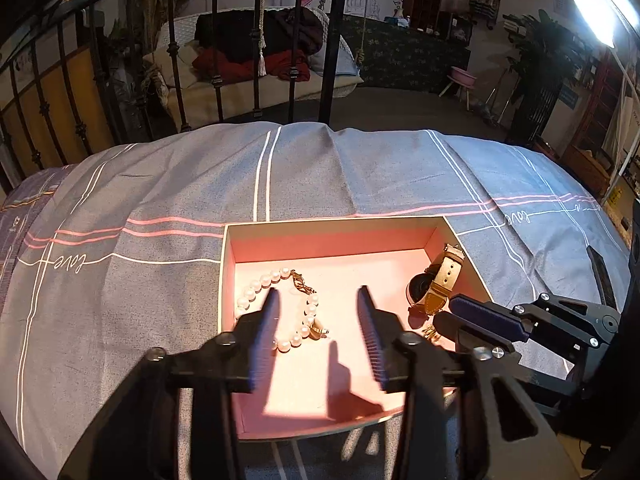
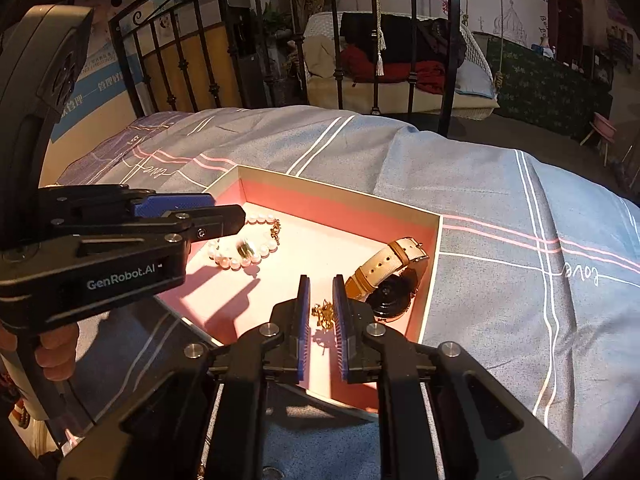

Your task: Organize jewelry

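Observation:
A pink-lined open box [image 1: 332,222] [image 2: 344,196] lies on the bed. In it are a pearl bracelet [image 1: 260,282] [image 2: 228,260], a small gold ring [image 1: 318,332] [image 2: 248,250] by the pearls, a watch with a tan strap [image 1: 434,284] [image 2: 384,276] and a gold chain piece [image 2: 324,314] [image 1: 430,332]. My left gripper [image 1: 318,294] is open above the box, over the bracelet and ring. My right gripper [image 2: 321,280] has its jaws a narrow gap apart, with the gold chain piece between the fingers, not clamped.
The box rests on a grey-blue striped bedspread [image 1: 360,172] [image 2: 500,208]. A black iron bed rail [image 1: 256,40] [image 2: 340,52] stands at the far edge. A person's fingers [image 2: 56,354] hold the left gripper's handle.

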A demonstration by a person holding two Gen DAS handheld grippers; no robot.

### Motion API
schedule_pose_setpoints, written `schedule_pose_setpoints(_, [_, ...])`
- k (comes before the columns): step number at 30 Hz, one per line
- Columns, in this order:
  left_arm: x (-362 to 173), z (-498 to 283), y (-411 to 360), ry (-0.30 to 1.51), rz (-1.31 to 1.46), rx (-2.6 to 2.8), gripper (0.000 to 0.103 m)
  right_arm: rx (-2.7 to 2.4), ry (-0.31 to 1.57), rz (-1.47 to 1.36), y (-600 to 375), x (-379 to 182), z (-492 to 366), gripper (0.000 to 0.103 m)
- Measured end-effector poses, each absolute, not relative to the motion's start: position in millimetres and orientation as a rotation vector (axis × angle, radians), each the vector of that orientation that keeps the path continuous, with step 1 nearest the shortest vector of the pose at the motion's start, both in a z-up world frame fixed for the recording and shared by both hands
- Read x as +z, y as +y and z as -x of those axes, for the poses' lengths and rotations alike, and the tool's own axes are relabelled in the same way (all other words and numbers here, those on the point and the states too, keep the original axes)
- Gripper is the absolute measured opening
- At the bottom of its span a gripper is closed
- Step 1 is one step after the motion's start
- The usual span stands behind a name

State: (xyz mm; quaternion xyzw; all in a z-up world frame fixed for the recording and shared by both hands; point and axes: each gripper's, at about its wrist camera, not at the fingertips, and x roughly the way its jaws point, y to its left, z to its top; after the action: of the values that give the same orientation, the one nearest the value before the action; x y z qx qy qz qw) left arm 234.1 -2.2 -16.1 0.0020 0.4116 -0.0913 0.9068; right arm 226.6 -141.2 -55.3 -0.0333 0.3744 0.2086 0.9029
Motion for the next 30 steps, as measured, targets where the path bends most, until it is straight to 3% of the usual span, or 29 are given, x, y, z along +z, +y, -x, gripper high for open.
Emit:
schedule_pose_setpoints(1, [-12, -230, 0, 0.831, -0.002, -0.176, 0.062, 0.42, 0.759, 0.068, -143, -52, -223, 0.042])
schedule_pose_setpoints(2, [-8, -226, 2, 0.813, 0.001, -0.182, 0.062, 0.42, 0.759, 0.068, -143, -52, -223, 0.061])
schedule_pose_setpoints(3, [-5, -222, 3, 0.807, 0.002, -0.189, 0.064, 0.401, 0.729, 0.081, -146, -46, -215, 0.063])
schedule_pose_setpoints(10, [-7, -168, 8, 0.807, 0.017, -0.226, 0.074, 0.385, 0.708, 0.092, -164, -37, -176, 0.067])
schedule_pose_setpoints(19, [-44, -97, -6, 0.892, 0.011, -0.304, 0.075, 0.358, 0.804, 0.018, -195, -76, -126, 0.067])
schedule_pose_setpoints(30, [-64, -95, -31, 0.942, -0.031, -0.347, 0.074, 0.328, 0.835, 0.009, -202, -91, -118, 0.067])
